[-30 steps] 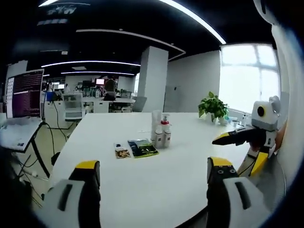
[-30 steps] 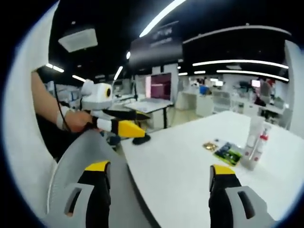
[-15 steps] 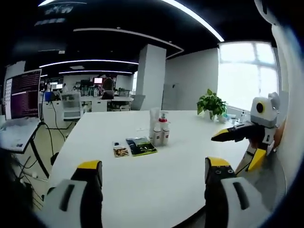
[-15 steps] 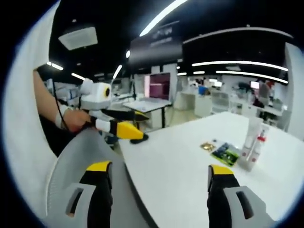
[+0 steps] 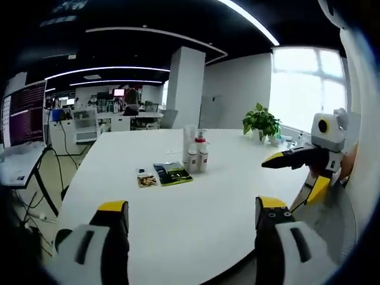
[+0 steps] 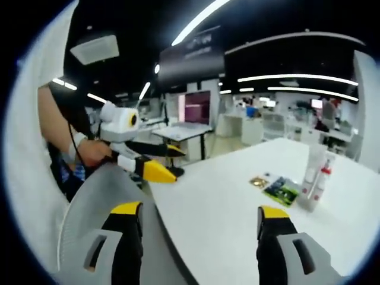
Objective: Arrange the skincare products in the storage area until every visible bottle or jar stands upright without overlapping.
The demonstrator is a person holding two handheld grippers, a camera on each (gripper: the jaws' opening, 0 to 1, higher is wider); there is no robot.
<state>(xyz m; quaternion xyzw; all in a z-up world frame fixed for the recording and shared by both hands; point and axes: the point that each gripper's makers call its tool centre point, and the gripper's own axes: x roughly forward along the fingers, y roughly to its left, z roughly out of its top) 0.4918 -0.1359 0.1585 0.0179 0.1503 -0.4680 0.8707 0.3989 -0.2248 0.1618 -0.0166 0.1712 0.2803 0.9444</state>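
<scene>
While our view has drifted slightly, the upright bottles (image 5: 195,155) stay clustered mid-bench (image 5: 196,208) beside a green packet (image 5: 173,173), and both our left claw (image 5: 189,228) and right claw (image 6: 199,234) gape wide, holding nothing.

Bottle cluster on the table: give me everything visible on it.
The bottle cluster is a tight group of small white bottles standing upright on the white table, far from both grippers. One has a red pump top, and a taller pale tube or bottle stands at the back. They sit close together, possibly touching; the exact count is unclear. A green packet lies flat just beside them. Nothing grips them.
</scene>
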